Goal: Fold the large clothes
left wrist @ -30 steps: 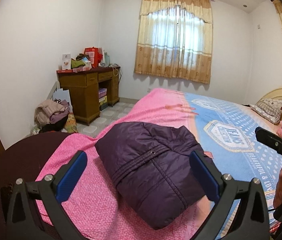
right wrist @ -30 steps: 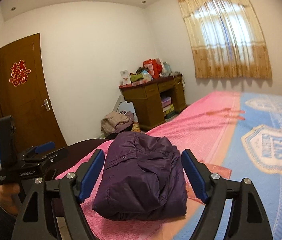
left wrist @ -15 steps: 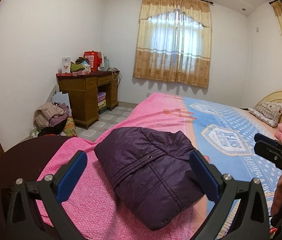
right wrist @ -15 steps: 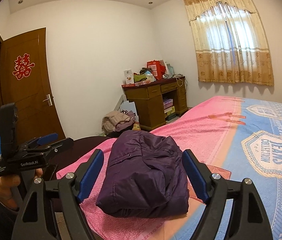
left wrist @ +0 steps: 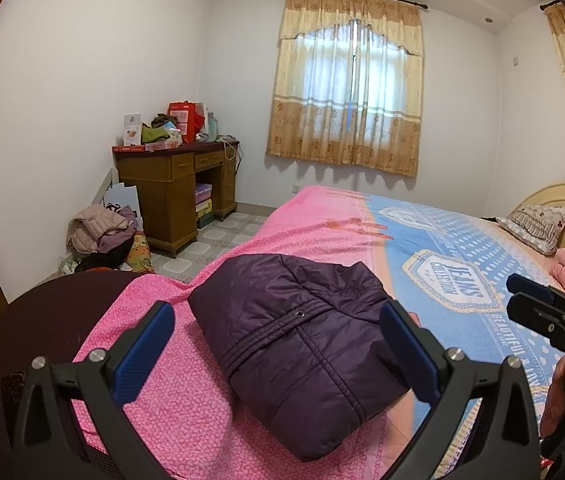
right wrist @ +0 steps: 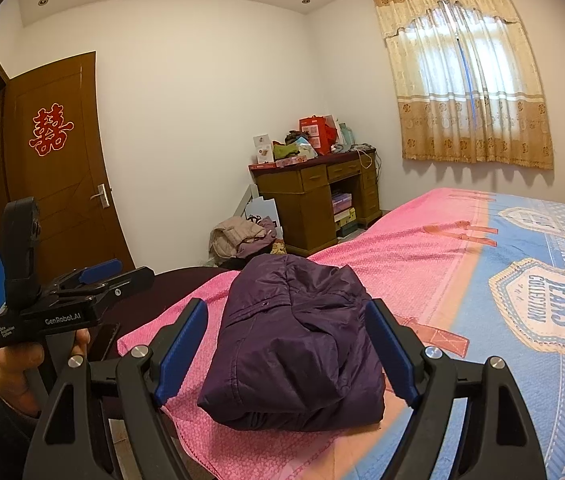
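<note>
Since the purple puffer jacket (left wrist: 302, 344) sits folded near the bed's (left wrist: 434, 240) foot edge, soft, light and slippery-looking, left claw (left wrist: 276, 350) and right claw (right wrist: 286, 350), both apart and empty, should probably pinch a thick folded edge.

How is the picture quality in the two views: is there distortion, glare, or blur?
Left wrist view: strong fisheye bending of walls, dark corners; the beige curtained window glows bright, and the folded dark purple padded jacket stays sharp. Right wrist view: same curvature, the window slightly washed out, and the jacket is evenly lit with soft shadows.
</note>
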`<action>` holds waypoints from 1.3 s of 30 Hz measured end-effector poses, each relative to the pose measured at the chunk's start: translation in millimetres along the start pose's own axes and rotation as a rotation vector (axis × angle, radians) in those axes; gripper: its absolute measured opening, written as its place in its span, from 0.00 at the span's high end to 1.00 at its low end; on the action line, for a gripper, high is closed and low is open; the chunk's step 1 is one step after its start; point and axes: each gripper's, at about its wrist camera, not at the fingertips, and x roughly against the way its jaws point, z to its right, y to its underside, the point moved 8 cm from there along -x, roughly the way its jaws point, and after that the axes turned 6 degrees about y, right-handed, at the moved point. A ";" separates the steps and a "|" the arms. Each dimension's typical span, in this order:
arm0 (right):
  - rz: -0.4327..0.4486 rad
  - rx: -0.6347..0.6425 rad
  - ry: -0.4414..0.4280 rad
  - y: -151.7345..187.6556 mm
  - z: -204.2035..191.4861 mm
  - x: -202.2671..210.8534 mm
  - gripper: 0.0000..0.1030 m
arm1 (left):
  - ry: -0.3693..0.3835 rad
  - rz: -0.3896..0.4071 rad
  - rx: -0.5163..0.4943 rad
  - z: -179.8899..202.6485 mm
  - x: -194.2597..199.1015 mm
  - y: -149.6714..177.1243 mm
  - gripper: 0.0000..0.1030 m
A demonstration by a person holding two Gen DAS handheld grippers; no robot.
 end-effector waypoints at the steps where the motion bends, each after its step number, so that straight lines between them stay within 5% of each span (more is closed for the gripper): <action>1: 0.000 0.000 -0.001 -0.1 0.1 0.1 0.21 | 0.000 0.001 -0.001 -0.1 0.4 0.0 0.00; 39: -0.008 0.015 -0.008 5.0 -7.0 -2.2 0.21 | -0.065 -0.038 -0.042 -5.9 -5.1 3.6 0.00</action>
